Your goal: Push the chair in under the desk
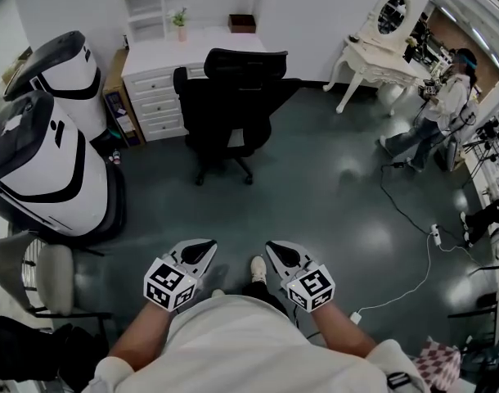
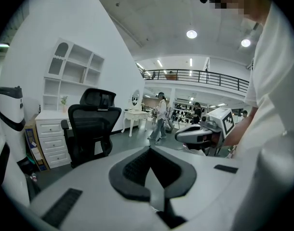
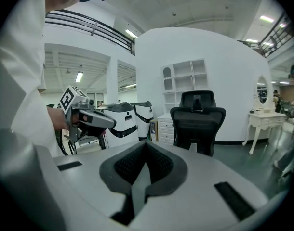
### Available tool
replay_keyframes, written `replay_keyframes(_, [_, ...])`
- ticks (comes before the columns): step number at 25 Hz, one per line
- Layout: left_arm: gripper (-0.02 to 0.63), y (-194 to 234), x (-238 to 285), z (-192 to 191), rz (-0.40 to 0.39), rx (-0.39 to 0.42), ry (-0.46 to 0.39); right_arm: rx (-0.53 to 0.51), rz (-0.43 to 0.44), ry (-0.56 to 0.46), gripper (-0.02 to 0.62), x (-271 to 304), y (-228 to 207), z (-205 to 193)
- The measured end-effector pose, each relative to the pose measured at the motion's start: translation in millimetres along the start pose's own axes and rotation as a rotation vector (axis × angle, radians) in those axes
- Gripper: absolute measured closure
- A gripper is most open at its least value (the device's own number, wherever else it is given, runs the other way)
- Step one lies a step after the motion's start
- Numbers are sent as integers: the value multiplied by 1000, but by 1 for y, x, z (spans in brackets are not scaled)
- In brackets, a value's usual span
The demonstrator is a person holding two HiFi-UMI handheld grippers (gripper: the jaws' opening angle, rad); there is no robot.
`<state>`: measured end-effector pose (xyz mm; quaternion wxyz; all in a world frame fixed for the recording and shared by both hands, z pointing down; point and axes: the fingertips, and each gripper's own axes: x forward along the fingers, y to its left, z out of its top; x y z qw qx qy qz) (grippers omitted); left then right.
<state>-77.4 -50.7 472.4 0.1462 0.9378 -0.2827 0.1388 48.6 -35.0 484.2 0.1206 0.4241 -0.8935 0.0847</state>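
A black office chair [image 1: 233, 105] stands on the dark floor with its back toward me, pulled a little way out from the white desk [image 1: 192, 51] against the far wall. Both grippers are held close to my body, far short of the chair. My left gripper [image 1: 206, 247] is shut with nothing in it, and my right gripper [image 1: 274, 248] is shut and empty too. In the left gripper view the chair [image 2: 91, 124] stands ahead at the left beside the desk drawers [image 2: 53, 138]. The right gripper view has the chair [image 3: 197, 119] ahead, right of centre.
Two large white-and-black pods [image 1: 53, 162] stand at the left, close to the desk. At the back right are a white vanity table [image 1: 380, 56] and a person [image 1: 442, 113]. A cable [image 1: 405, 211] runs across the floor at the right. A beige chair [image 1: 37, 277] sits at lower left.
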Motion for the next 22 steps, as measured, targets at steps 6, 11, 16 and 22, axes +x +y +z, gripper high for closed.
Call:
replay_keyframes(6, [609, 1, -9, -6, -1, -6, 4, -15, 12, 14, 592, 3, 11, 0])
replay_keyframes(11, [609, 3, -15, -9, -1, -7, 6, -23, 12, 12, 592, 5, 16, 1])
replay_keyframes(16, [609, 1, -17, -14, -3, 3, 12, -27, 4, 13, 592, 2, 16, 0])
replay_keyframes(22, [609, 8, -27, -27, 8, -13, 27, -13, 23, 22, 592, 12, 29, -7])
